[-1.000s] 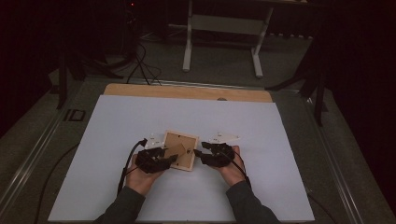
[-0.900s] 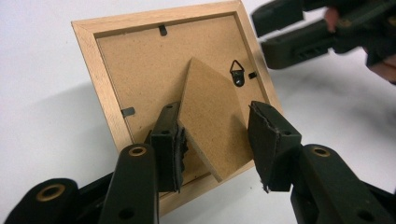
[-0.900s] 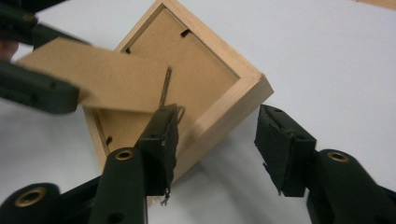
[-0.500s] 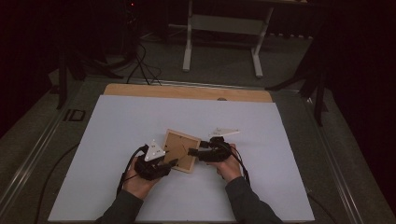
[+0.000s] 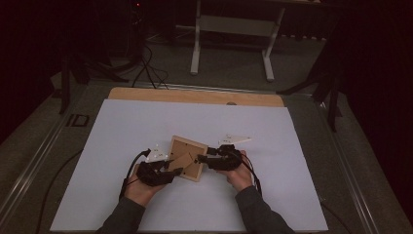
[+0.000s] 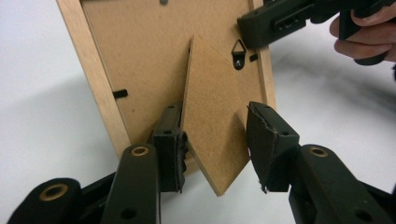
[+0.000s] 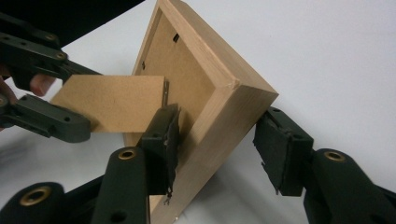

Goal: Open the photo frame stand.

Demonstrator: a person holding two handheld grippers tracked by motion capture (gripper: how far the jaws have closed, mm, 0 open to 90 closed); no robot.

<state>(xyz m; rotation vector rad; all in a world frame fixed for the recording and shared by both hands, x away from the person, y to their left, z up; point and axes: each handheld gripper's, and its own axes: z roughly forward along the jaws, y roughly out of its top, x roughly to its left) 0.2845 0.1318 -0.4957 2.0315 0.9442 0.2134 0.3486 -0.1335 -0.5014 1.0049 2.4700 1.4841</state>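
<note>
While face down, the picture frame [image 5: 186, 158] holds its backing board [image 6: 140, 51].

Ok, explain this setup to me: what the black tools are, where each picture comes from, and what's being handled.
A person holds a hand-operated gripper in each hand. One camera looks down from above; one more rides on each gripper. On the white table sheet lies a wooden picture frame, back side up. The left gripper has its jaws around the frame's fold-out cardboard stand, one pad touching it, the other apart. The right gripper straddles a corner of the frame; its jaws have just been closing, with one pad clearly off the wood.
</note>
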